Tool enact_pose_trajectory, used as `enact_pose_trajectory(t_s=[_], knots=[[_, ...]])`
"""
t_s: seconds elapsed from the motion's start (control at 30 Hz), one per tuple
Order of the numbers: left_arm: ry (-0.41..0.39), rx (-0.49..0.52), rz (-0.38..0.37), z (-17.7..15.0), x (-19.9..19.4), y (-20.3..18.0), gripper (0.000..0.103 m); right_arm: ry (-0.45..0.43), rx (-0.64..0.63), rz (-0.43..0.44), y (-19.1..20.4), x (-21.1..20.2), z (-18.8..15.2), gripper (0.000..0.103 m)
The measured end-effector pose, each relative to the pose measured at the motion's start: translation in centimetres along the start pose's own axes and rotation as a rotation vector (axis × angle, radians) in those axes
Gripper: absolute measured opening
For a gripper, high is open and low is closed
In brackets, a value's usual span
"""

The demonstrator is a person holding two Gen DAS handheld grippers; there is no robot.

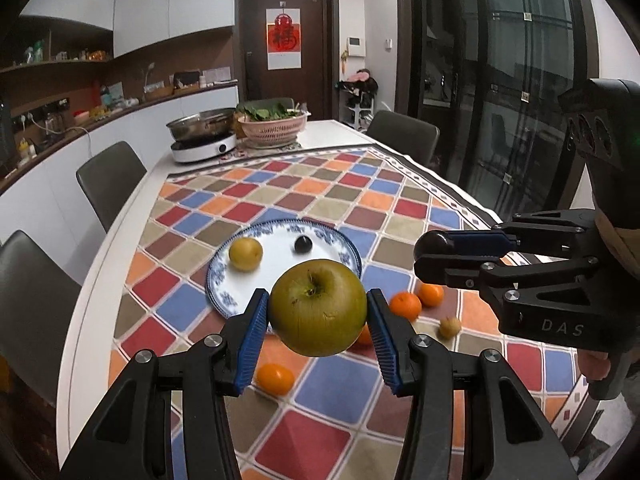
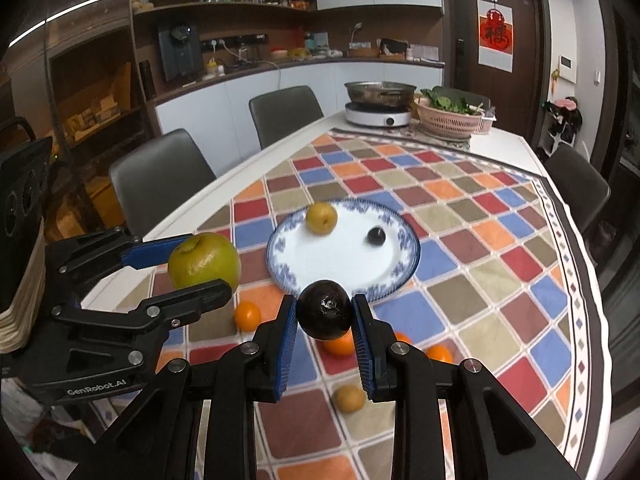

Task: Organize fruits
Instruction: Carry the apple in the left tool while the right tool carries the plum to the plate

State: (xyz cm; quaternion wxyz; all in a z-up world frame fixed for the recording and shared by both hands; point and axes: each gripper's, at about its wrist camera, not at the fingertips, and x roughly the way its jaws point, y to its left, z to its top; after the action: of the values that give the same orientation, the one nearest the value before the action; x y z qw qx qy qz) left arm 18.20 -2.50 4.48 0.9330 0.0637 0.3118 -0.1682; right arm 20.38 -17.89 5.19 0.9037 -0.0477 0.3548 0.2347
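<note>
My left gripper [image 1: 318, 296] is shut on a large green apple [image 1: 318, 308] and holds it above the checkered tablecloth, just short of the blue-and-white plate [image 1: 348, 252]. My right gripper [image 2: 323, 300] is shut on a dark round fruit [image 2: 326, 310], also held in the air near the plate [image 2: 280, 264]. On the plate lie a yellow fruit [image 2: 321, 218] and a small dark fruit [image 2: 376, 236]. Several oranges [image 1: 405, 306] [image 2: 247, 315] and a small tan fruit [image 1: 450, 327] lie on the cloth below the grippers.
At the far end of the table stand an induction cooker with a steel pot [image 1: 202, 148] and a pink basket of greens [image 1: 272, 126]. Grey chairs [image 1: 110, 180] [image 1: 404, 132] line both sides. The table's white edge [image 2: 192, 208] curves along the left.
</note>
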Motion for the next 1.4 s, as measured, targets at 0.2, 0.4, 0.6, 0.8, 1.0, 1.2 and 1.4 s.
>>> enact_pose_trajectory(t_s=[0.2, 0.4, 0.6, 0.8, 1.0, 1.2, 1.4], knots=[[-0.011, -0.010, 0.007, 1.1, 1.1, 0.7, 0.049, -0.019, -0.028, -0.015, -0.4, 0.7, 1.9, 0.028], [-0.007, -0.021, 0.006, 2.1, 2.7, 1.6, 0.049, -0.028, -0.045, -0.018, -0.9, 2.0, 3.5, 0.028], [0.008, -0.037, 0.007, 3.2, 5.2, 3.0, 0.049, -0.014, -0.057, -0.012, -1.5, 4.4, 4.9, 0.028], [0.045, -0.077, 0.006, 3.9, 8.4, 4.8, 0.049, 0.023, -0.067, -0.004, -2.1, 7.8, 6.1, 0.028], [0.089, -0.097, 0.020, 3.8, 11.1, 6.0, 0.049, 0.075, -0.060, 0.003, -3.4, 11.1, 6.9, 0.028], [0.147, -0.093, 0.014, 3.5, 14.2, 6.5, 0.049, 0.148, -0.055, 0.001, -4.5, 14.3, 7.2, 0.028], [0.187, -0.058, 0.002, 3.7, 16.9, 5.8, 0.049, 0.238, -0.058, -0.008, -5.9, 17.6, 6.8, 0.028]])
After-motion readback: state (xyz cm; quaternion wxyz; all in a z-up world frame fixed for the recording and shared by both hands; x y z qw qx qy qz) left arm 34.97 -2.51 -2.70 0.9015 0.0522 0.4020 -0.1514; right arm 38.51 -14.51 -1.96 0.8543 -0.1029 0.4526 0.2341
